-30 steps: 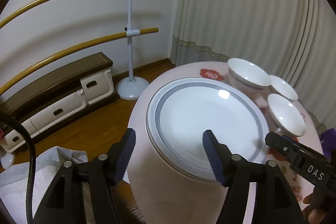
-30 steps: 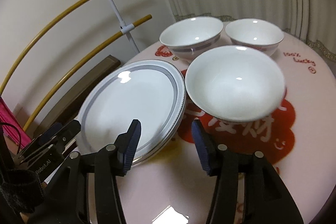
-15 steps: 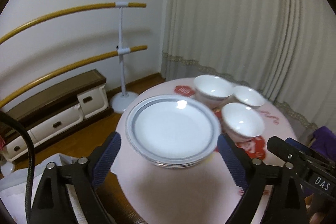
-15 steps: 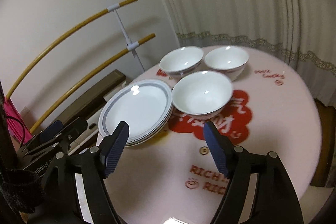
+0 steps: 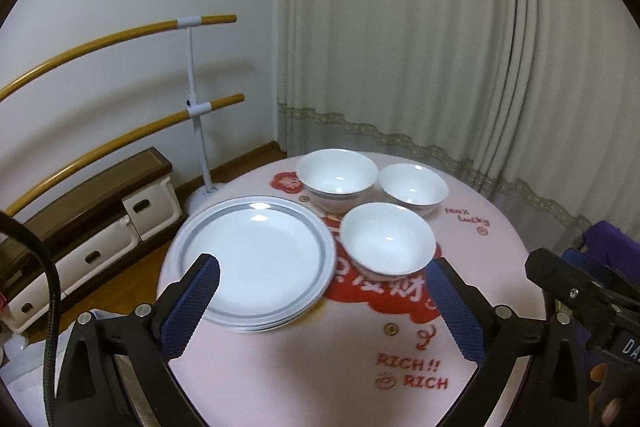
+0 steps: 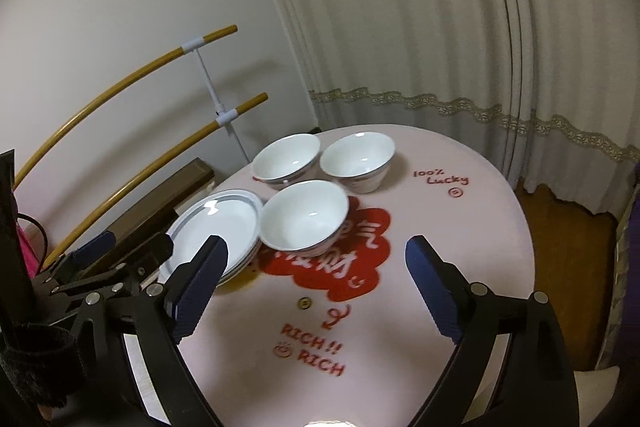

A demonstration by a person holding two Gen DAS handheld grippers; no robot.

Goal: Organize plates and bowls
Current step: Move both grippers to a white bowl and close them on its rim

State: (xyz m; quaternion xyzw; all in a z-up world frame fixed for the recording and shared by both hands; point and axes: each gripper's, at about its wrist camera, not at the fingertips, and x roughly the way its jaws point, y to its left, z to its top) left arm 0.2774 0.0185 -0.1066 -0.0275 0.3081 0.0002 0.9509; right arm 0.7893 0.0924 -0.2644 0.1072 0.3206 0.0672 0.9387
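left gripper (image 5: 320,275) hung above the round table (image 5: 304,379), jaws opening, nothing between them | stack of plates (image 5: 256,259) lay at the table's left edge | 3 bowls (image 5: 387,245) clustered just right of the stack, nearest touching it | right gripper (image 6: 316,251) hung above the table's near side, jaws opening, empty

Glossy white ceramic plates (image 5: 256,259), stacked with a grey band at the rim, catch the light beside three equally shiny white bowls (image 5: 386,245). The table (image 5: 496,251) under them wears a smooth, matt pink cover printed in red. My left gripper (image 5: 320,303) and right gripper (image 6: 316,277) are matt black plastic with ribbed blue pads. Behind hang soft pleated cloth curtains (image 5: 420,47).
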